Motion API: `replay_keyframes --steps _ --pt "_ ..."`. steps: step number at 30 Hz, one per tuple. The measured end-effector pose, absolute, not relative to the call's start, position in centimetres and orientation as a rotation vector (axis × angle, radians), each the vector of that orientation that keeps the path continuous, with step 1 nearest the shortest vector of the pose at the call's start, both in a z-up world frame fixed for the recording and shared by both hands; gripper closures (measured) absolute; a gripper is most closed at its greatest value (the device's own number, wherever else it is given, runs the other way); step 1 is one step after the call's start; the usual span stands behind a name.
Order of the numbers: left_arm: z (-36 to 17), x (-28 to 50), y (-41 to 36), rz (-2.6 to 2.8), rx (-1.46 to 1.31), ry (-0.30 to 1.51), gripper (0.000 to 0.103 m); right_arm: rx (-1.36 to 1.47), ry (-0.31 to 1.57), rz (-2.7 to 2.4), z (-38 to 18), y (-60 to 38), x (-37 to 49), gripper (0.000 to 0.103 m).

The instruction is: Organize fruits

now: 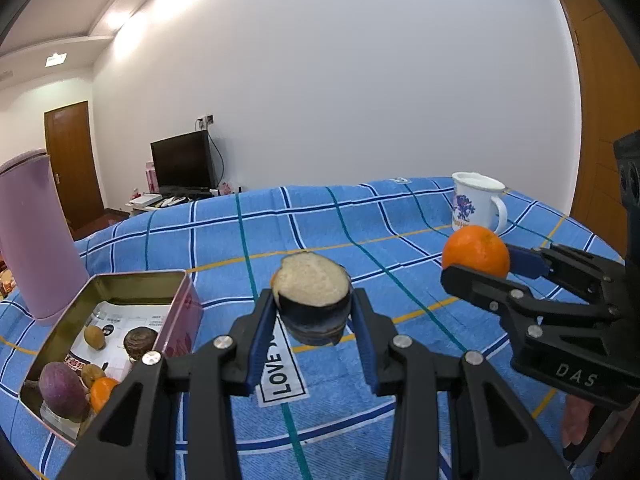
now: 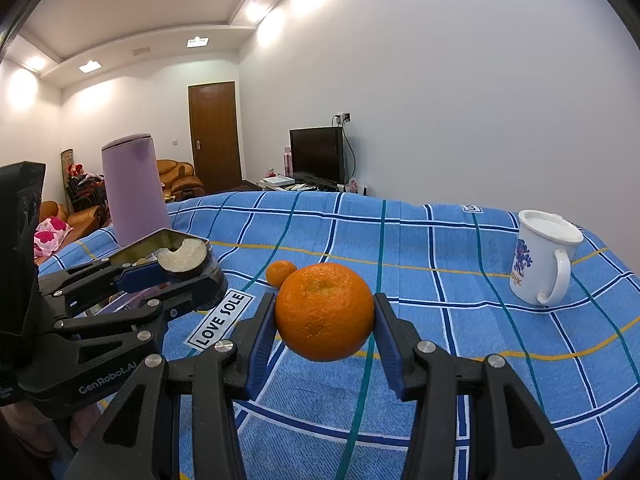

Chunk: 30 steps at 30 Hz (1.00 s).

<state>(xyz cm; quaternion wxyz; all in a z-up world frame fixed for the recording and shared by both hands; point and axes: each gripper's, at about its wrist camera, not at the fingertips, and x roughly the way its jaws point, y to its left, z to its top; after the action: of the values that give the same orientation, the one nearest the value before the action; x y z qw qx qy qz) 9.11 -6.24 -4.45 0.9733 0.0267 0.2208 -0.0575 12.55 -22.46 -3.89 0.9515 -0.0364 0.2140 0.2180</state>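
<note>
- Right now the left tool (image 1: 314, 312) is clamped on a dark-skinned chunk of cut fruit with a pale, spongy cut face (image 1: 314, 300), its blue pads pressing on both flanks and holding the piece clear above the blue plaid cloth (image 1: 340, 216) that covers the bench.
- Likewise the right tool (image 2: 325, 320) is closed on a large round orange (image 2: 325, 312), pads tight on its left and right sides, with the fruit lifted off the cloth.
- From the left wrist view, the right tool comes in from the right edge with the orange at its tips, just in front of a white enamel mug with a blue print (image 1: 478, 202) that stands near the far right edge of the bench.
- An open rectangular pink metal tin (image 1: 120, 332) sits near the left edge of the bench; inside lie a purple-red oval fruit (image 1: 62, 390), a small orange citrus (image 1: 102, 392), a brown ridged round fruit (image 1: 140, 342) and a small tan fruit (image 1: 95, 336).
- A tall lilac cylindrical flask (image 2: 134, 192) stands upright just behind the tin.
- A small mandarin (image 2: 280, 272) rests on the cloth near the middle of the bench, beyond the held orange.
- A white label reading "LOVE SOLE" (image 2: 222, 320) is sewn on the cloth, between the two tools.
</note>
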Motion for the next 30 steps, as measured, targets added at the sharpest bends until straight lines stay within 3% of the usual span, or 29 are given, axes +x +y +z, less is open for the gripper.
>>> replay_keyframes --steps 30 --pt "-4.2 7.8 -4.2 -0.069 0.027 0.460 0.063 -0.093 0.420 0.489 -3.0 -20.9 12.1 0.054"
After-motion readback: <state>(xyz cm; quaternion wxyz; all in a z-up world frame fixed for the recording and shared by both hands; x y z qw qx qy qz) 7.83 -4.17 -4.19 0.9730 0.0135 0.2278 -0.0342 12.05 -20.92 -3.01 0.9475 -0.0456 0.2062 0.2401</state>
